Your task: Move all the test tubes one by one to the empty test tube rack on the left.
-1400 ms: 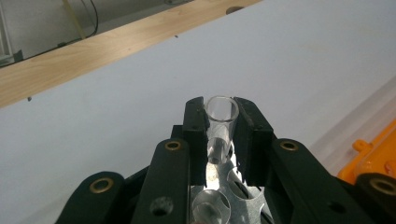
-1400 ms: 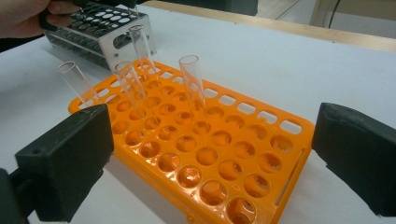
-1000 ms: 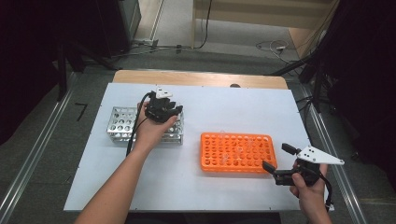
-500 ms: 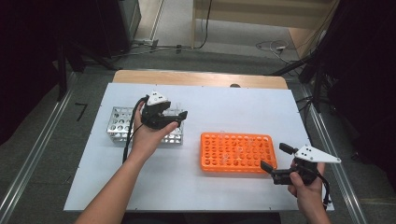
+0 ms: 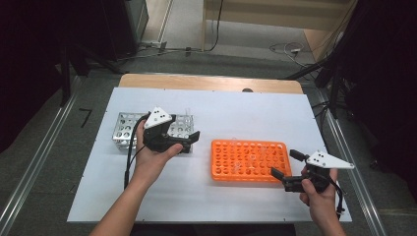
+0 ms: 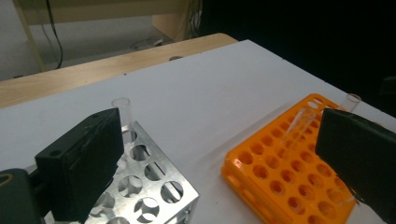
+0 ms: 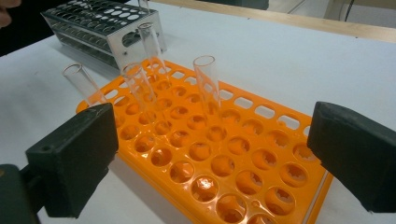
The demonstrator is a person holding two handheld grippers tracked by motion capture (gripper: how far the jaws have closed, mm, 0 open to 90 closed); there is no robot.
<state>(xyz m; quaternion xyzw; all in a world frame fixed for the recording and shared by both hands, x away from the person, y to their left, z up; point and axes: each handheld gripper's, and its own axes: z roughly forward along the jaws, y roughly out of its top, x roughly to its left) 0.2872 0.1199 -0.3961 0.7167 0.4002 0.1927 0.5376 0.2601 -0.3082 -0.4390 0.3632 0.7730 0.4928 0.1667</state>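
- Orange plastic rack point(image 5: 248, 160), many round wells, lying flat on the white table point(image 5: 236, 105) right of centre. A few clear glass tubes point(image 7: 208, 84) stand in wells toward its far left part, some leaning rather than upright.
- Metal rack point(image 5: 129, 129), silver, perforated, on the table's left half, well apart from the orange one. One clear tube point(image 6: 123, 113) stands at its far corner, just behind the left jaw in the left gripper view.
- Left gripper point(image 5: 183, 139), held above the near right end of the metal rack, jaws spread wide with nothing between them, pointing toward the orange rack.
- Right gripper point(image 5: 284, 167), low at the orange rack's near right corner, jaws likewise wide apart and empty; the rack's near edge sits between them in the right gripper view.
- Risk, tubes: thin and tall, and loose in their wells judging by the lean. A jaw brushing one sideways would likely tip it out or knock it into its neighbour; a hard squeeze could crack it.
- Risk, orange rack: light plastic by the look of it, unheld. A nudge from the right gripper at that corner could slide it and rattle every tube.
- Risk, metal rack: the lone tube sits close by the left gripper; a careless descent could strike its rim.
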